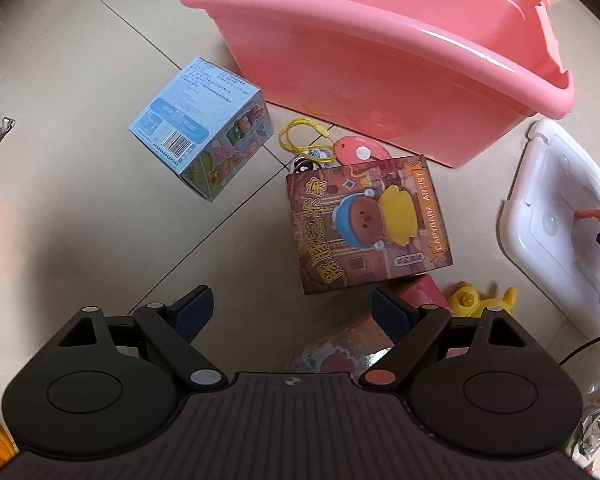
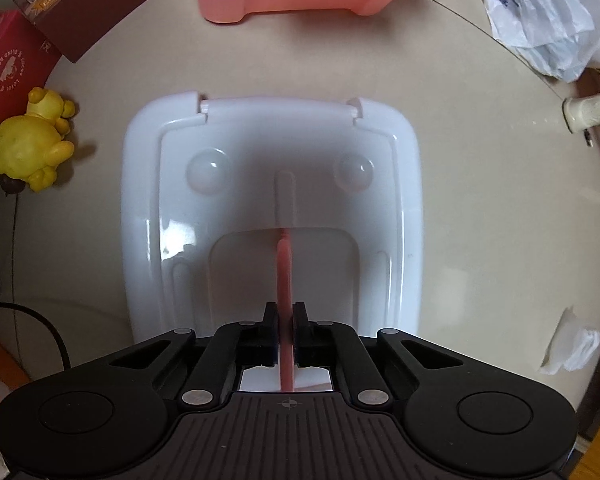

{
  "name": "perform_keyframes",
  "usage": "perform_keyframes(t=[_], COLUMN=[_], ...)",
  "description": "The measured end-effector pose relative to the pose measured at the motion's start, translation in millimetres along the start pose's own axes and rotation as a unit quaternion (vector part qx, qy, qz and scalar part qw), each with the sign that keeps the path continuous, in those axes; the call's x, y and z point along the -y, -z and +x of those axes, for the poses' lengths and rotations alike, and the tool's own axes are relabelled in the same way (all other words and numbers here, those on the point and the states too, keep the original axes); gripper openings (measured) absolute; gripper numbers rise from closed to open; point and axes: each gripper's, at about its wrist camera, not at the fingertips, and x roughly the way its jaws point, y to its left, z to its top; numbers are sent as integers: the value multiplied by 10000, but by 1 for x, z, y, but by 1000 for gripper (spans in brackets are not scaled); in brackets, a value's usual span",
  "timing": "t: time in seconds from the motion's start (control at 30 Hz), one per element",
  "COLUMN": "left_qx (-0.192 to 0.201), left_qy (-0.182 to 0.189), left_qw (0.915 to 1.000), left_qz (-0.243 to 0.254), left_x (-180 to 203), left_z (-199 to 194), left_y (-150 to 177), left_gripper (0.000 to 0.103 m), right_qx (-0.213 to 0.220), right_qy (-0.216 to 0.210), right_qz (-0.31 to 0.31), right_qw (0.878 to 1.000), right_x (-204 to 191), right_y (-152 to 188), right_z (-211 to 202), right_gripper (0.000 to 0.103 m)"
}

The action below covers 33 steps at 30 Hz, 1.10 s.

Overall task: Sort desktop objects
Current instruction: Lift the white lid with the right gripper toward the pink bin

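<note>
Desktop clutter lies on the beige desk (image 1: 80,208): a brown capybara-print cardboard box (image 1: 370,224) just beyond the left tool (image 1: 292,308), whose jaws stand spread wide on nothing. A pale blue printed carton (image 1: 202,128) sits farther left, near the big pink plastic bin (image 1: 380,60). The right tool (image 2: 286,320) is clenched on the thin pink handle (image 2: 283,272) (upright, edge-on) of the white plastic lid (image 2: 272,200).

Brown box (image 1: 370,226): "CAPYBARA ARTIST" on orange side ribbon, plus big yellow Chinese chars. Red box (image 2: 8,64): round stamp w/ "BLIND BOX". Blue box (image 1: 198,128): barcode, small print unreadable.
</note>
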Motion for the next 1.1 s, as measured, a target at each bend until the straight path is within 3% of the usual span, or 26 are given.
perform_keyframes(t=[0.43,0.67,1.1], left_qx=[193,329,516], left_qy=[150,260,376], left_qw=[9997,9991,9979], left_qz=[82,97,-77], left_x=[12,14,6], left_z=[-15,-29,-54], left_y=[-5,-5,-2], left_gripper=[88,88,88], right_qx=[135,195,477], right_qy=[53,213,461], right_qz=[207,151,101], right_qw=[9997,9995,9977], right_x=[12,-8,-25], right_y=[28,36,48], right_z=[-39,-46,-110], right_gripper=[5,5,5])
